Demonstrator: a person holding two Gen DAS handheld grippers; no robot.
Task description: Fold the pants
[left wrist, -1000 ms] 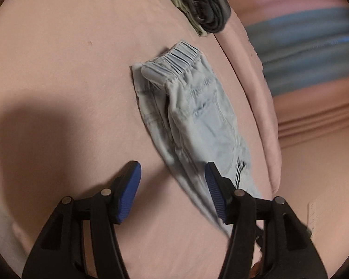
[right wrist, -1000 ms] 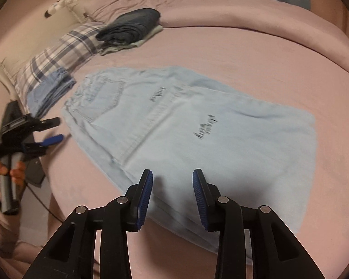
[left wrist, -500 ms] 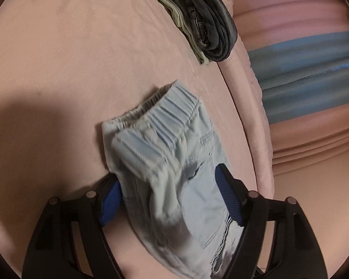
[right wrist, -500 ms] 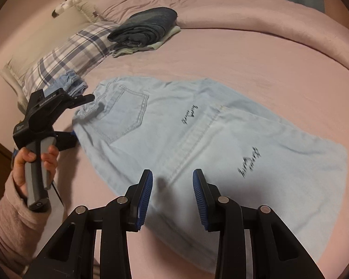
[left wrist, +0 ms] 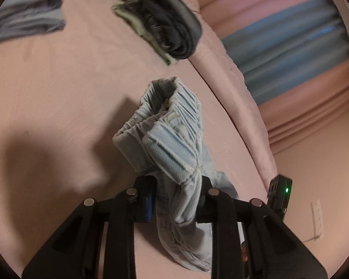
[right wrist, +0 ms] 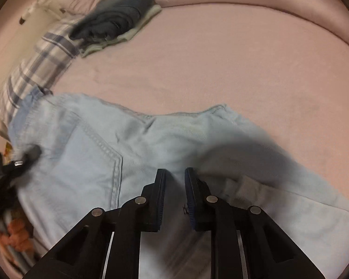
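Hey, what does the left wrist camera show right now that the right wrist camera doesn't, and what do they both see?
Only the left wrist view shows the bunched elastic waistband standing up between the left gripper fingers, which are shut on it, plus pink and blue striped curtains.

Only the right wrist view shows the back pocket on the spread light blue jeans, the plaid pillow, and the right gripper with a gap between its fingers, low over the denim.

Both show the pink bed sheet and the folded dark pants.

Pants (right wrist: 132, 153) spread on bed (right wrist: 221, 58); folded clothes stack (right wrist: 118, 16) behind, beside plaid pillow (right wrist: 41, 67); waistband (left wrist: 172, 125) bunched between left gripper (left wrist: 176, 195) fingers.
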